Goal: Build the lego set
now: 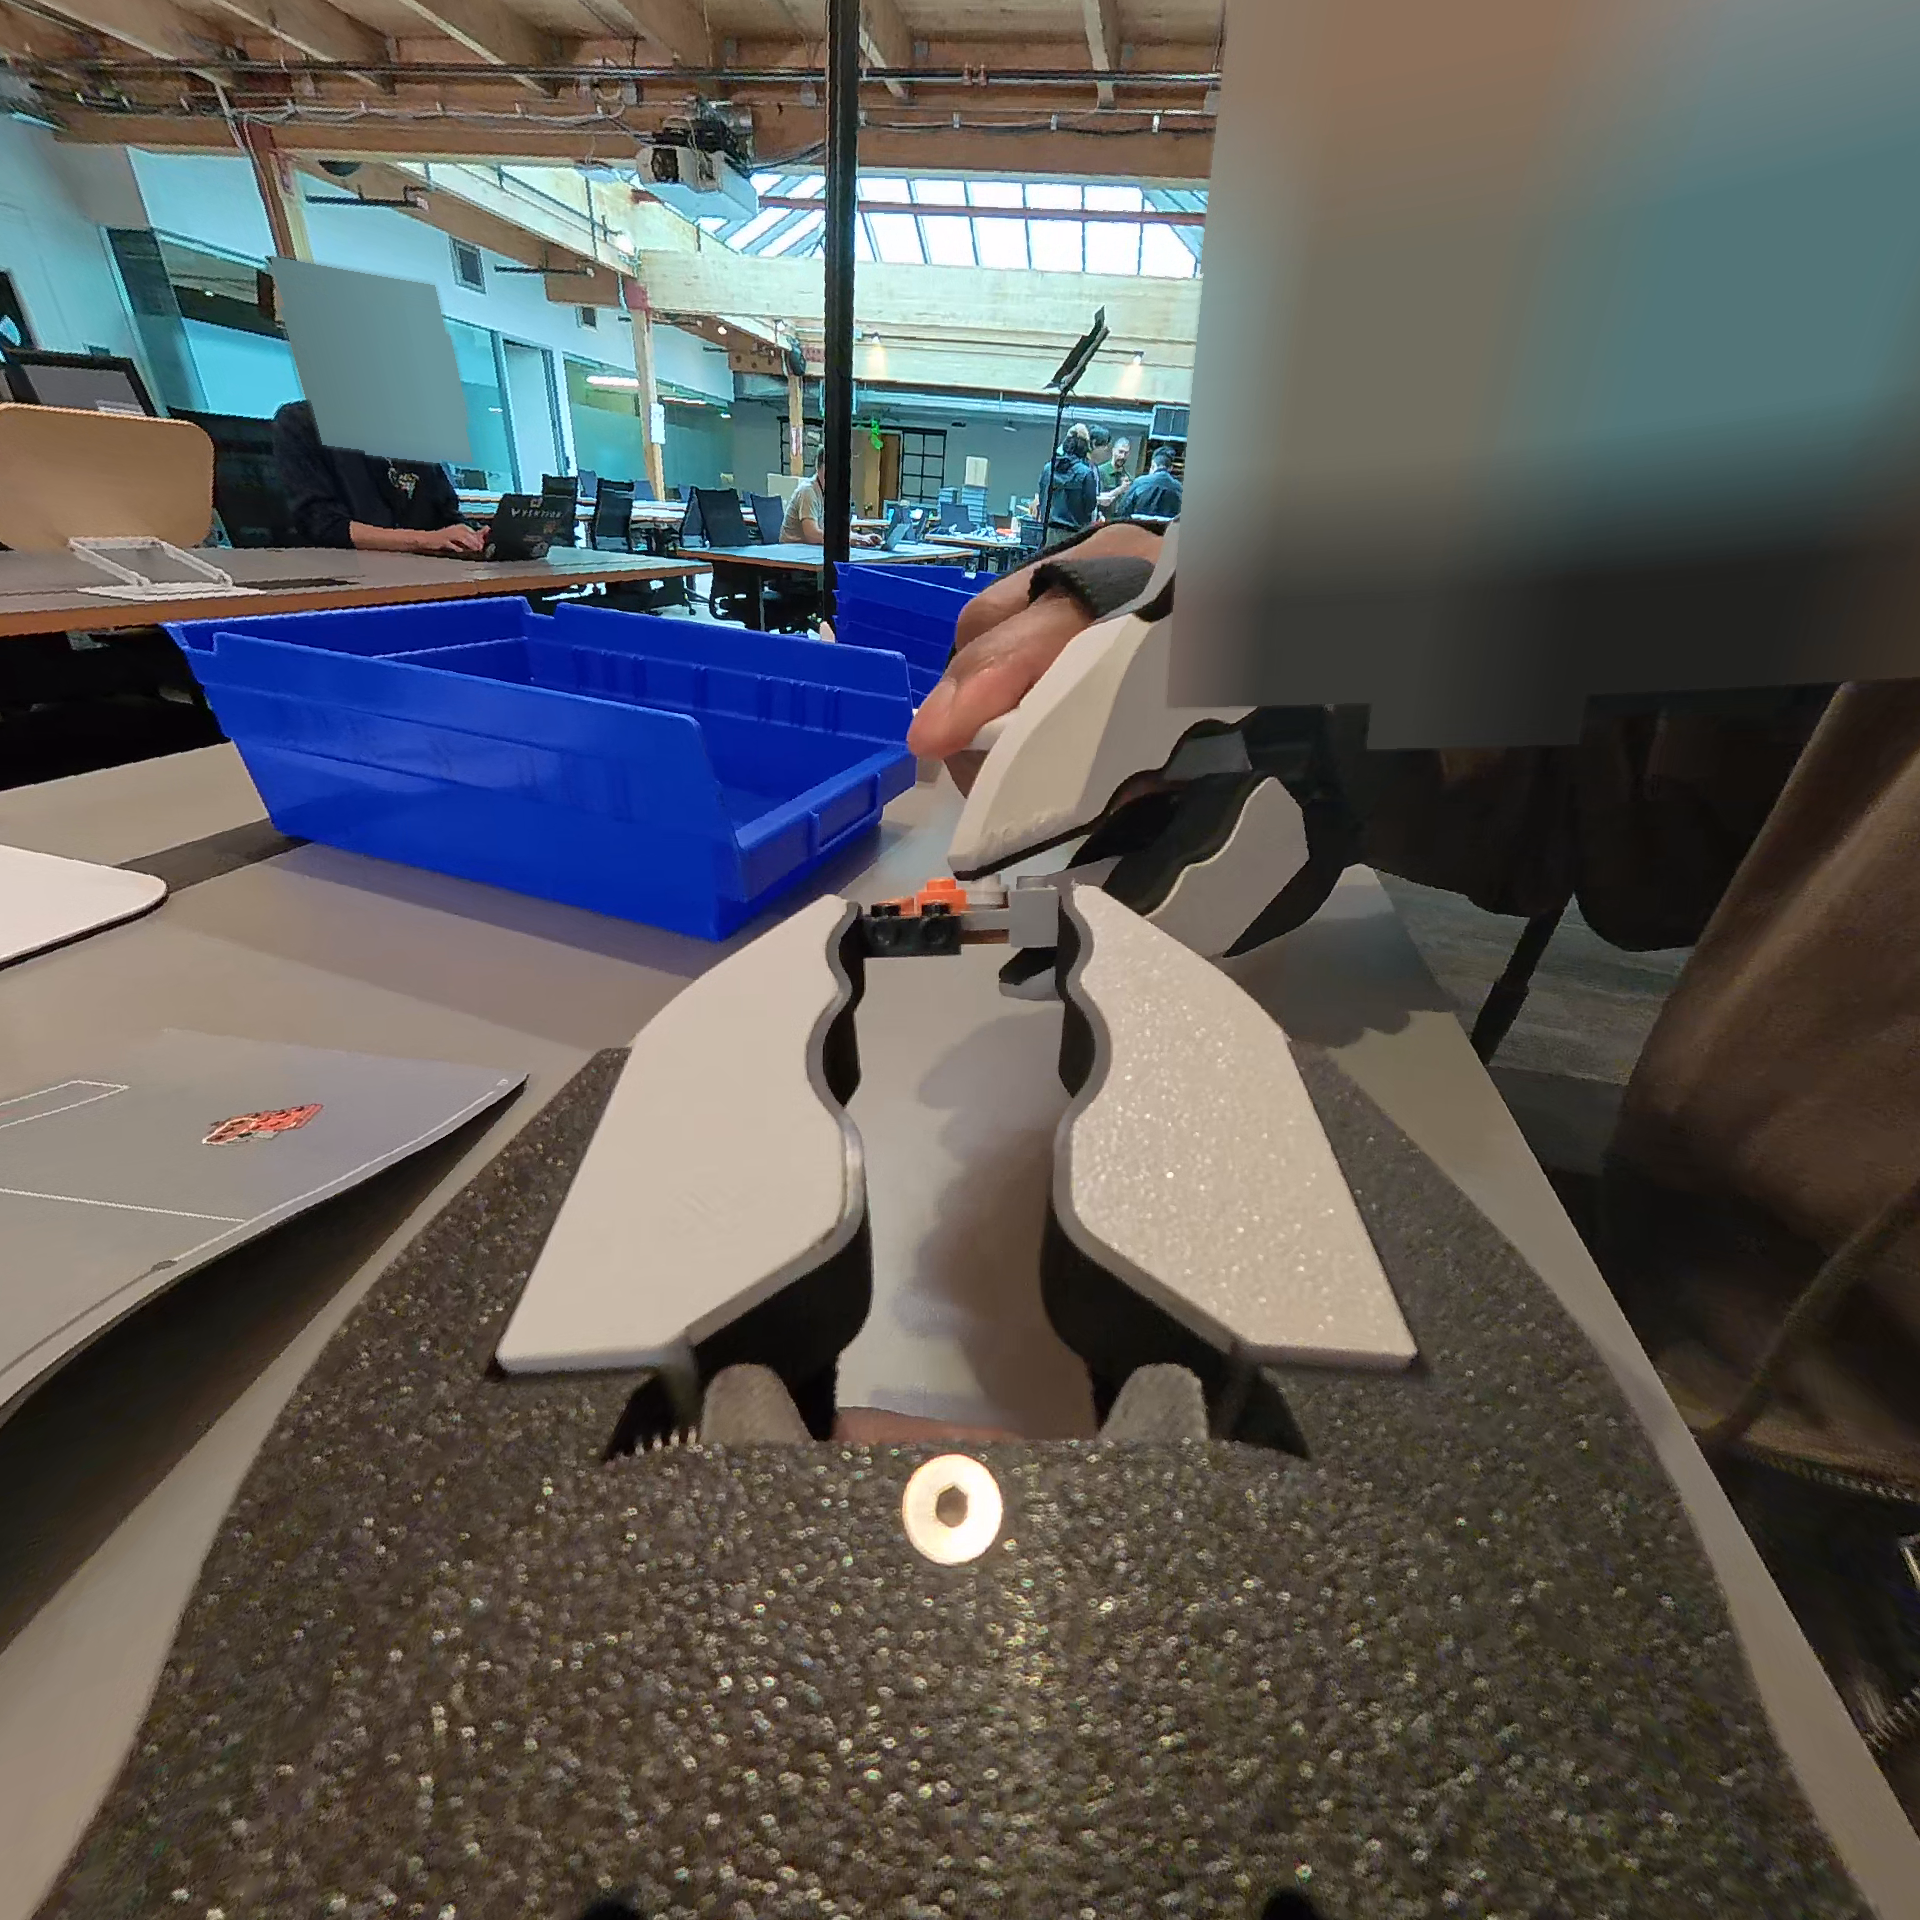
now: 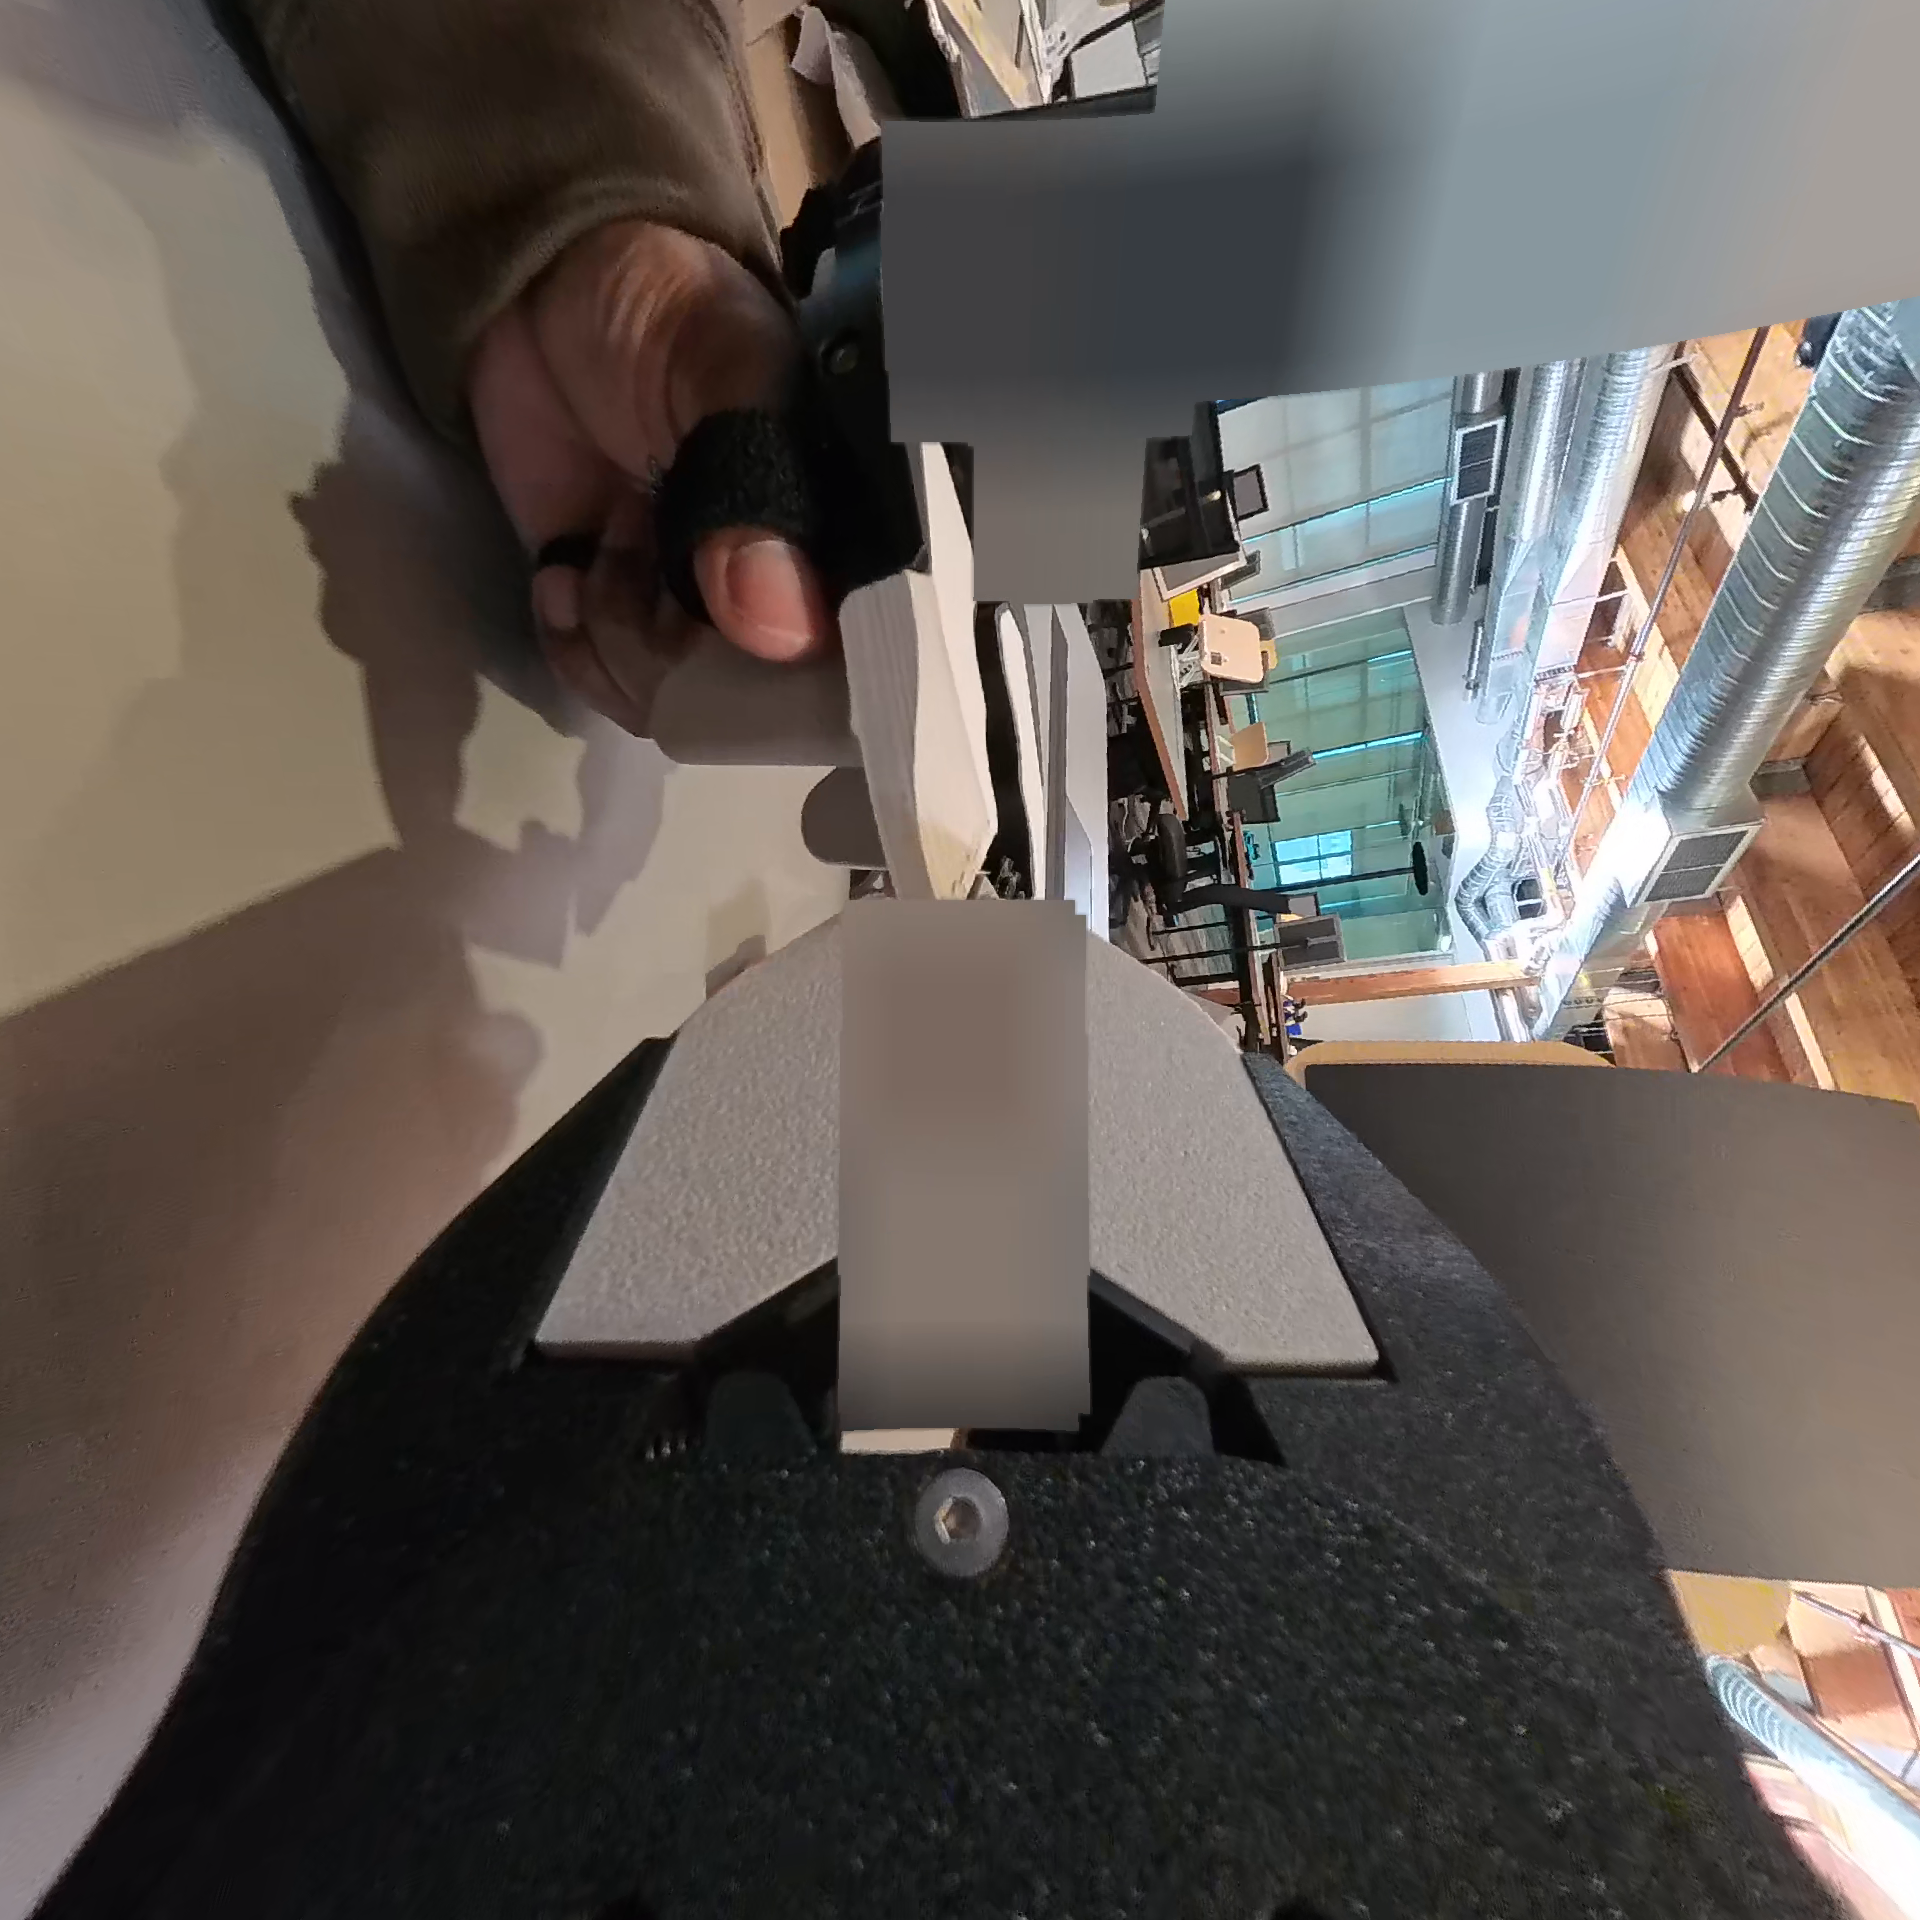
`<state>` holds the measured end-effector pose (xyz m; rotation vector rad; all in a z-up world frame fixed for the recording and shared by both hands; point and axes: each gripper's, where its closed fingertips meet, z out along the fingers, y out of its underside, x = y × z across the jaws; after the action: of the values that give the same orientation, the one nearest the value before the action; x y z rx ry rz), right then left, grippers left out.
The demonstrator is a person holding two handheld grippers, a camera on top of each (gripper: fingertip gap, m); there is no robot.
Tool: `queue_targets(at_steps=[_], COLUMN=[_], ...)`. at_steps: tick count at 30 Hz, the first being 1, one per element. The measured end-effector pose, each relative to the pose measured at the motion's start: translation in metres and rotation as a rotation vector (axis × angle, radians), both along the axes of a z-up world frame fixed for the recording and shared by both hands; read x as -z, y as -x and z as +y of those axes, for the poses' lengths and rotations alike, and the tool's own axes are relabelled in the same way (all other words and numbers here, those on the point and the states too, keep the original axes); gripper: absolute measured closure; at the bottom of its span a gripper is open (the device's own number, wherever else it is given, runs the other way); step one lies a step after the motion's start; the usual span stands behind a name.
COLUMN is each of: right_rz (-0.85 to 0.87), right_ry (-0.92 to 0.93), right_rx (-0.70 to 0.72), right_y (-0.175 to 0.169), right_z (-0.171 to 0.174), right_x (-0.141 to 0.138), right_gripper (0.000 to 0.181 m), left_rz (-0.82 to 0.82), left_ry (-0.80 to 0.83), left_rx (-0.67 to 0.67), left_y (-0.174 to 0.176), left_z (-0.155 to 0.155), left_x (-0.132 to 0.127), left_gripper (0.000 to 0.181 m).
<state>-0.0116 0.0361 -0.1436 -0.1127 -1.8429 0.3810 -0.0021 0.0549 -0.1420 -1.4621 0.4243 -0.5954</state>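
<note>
Grey-fingered tool [image 1: 956, 935], pebbled black body, silver screw

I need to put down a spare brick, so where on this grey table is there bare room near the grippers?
Free: the grey tabletop between the blue plastic bin and the grey instruction booklet, and the strip between the left gripper fingers. Crowded: at the fingertips, where the small black, orange and grey lego assembly meets the right gripper.

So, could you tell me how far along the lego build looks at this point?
Early, it seems. Done: a small black, orange and grey assembly exists. In hand: the left gripper clamps it at its fingertips while the right gripper meets its grey end from above. Left: unclear; the blue bin shows no loose pieces from here, and the booklet lies open.
</note>
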Motion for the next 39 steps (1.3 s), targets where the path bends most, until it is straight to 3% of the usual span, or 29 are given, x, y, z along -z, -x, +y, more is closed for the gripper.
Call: queue_targets(at_steps=[23,26,28,30,39], right_rz=[0.017,0.096,0.106,0.094,-0.144], right_ry=[-0.009,0.077,0.154,0.273,0.947], right_rx=[0.011,0.055,0.083,0.084,-0.110], right_y=[0.001,0.006,0.008,0.007,0.008], right_z=[0.002,0.006,0.010,0.012,0.010], right_x=[0.000,-0.005,-0.006,-0.006,-0.011], right_gripper=[0.164,0.164,0.148,0.144,0.134], left_rz=[0.004,-0.022,-0.025,-0.034,0.030], left_ry=[0.002,-0.019,-0.029,-0.036,-0.126], left_rx=[-0.018,-0.040,-0.056,-0.057,-0.037], left_y=[0.003,0.009,0.014,0.017,0.016], left_z=[0.002,0.002,0.003,0.004,0.001], left_x=[0.000,-0.005,-0.007,-0.007,-0.010], left_gripper=[0.146,0.146,0.146,0.146,0.146])
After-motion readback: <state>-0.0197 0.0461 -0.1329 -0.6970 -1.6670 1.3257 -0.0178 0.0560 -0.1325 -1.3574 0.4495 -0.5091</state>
